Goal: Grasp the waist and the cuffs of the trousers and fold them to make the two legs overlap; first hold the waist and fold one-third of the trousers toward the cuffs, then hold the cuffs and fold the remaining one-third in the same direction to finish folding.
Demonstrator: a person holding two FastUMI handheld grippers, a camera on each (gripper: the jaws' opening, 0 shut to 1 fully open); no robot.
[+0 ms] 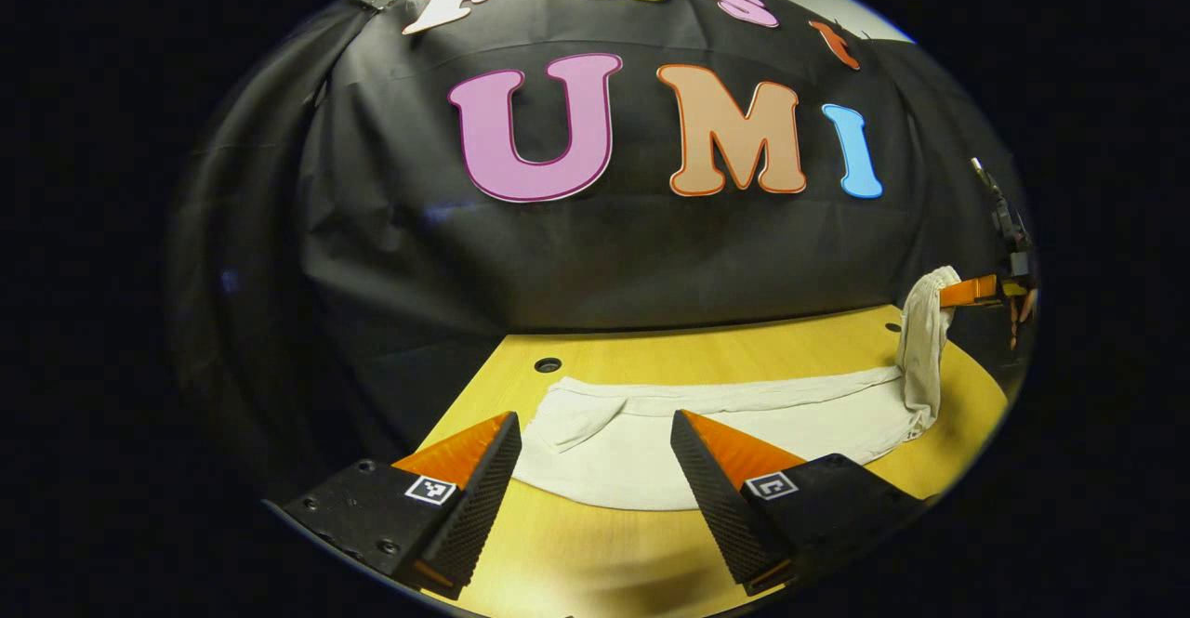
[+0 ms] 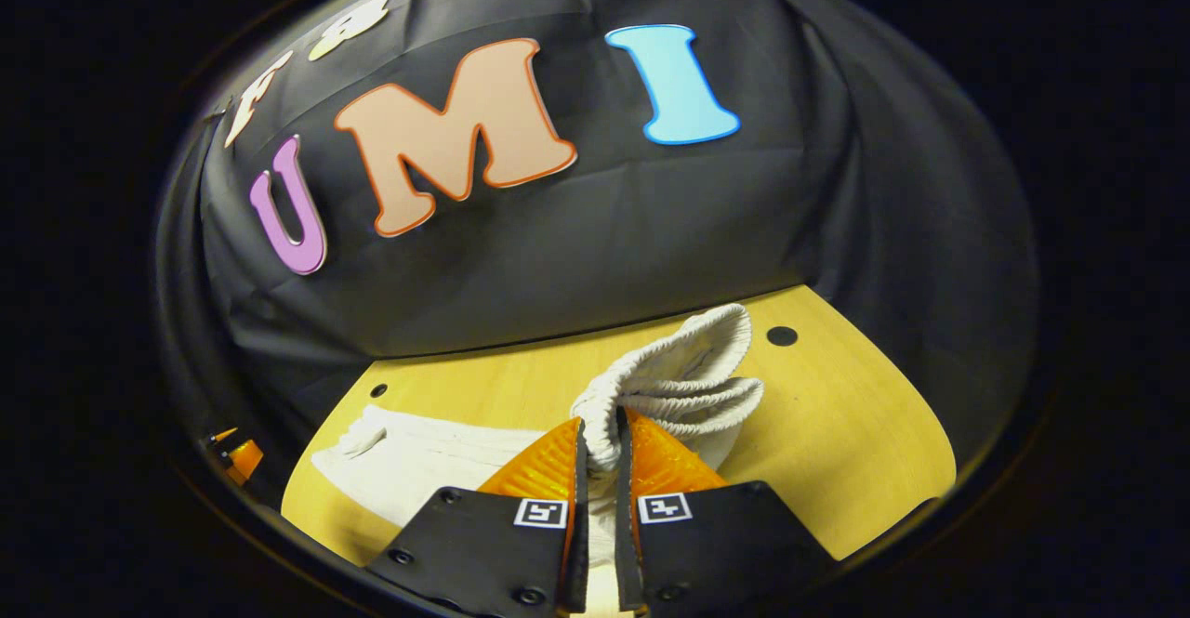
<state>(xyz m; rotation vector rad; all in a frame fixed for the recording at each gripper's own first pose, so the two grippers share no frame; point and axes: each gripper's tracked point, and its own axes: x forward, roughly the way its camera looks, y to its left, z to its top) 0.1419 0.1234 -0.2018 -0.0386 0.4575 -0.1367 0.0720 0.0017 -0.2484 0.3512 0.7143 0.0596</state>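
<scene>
Across the yellow wooden desk (image 1: 651, 358) lie white cloth trousers (image 1: 707, 432), their elastic waist (image 2: 669, 386) pinched up by the right tongs (image 2: 596, 441), left tongs (image 1: 595, 446) spread wide above the cuffs.

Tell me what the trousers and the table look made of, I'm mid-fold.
Trousers: soft off-white knit or cotton-like fabric, matte; the waist shows ribbed elastic gathers where the right gripper pinches it. Table: wood or wood-look laminate, smooth with slight sheen and faint grain; which one is unclear.

A yellow wooden table (image 1: 707, 350) carries the pale trousers (image 1: 744, 423) spread across it.
</scene>
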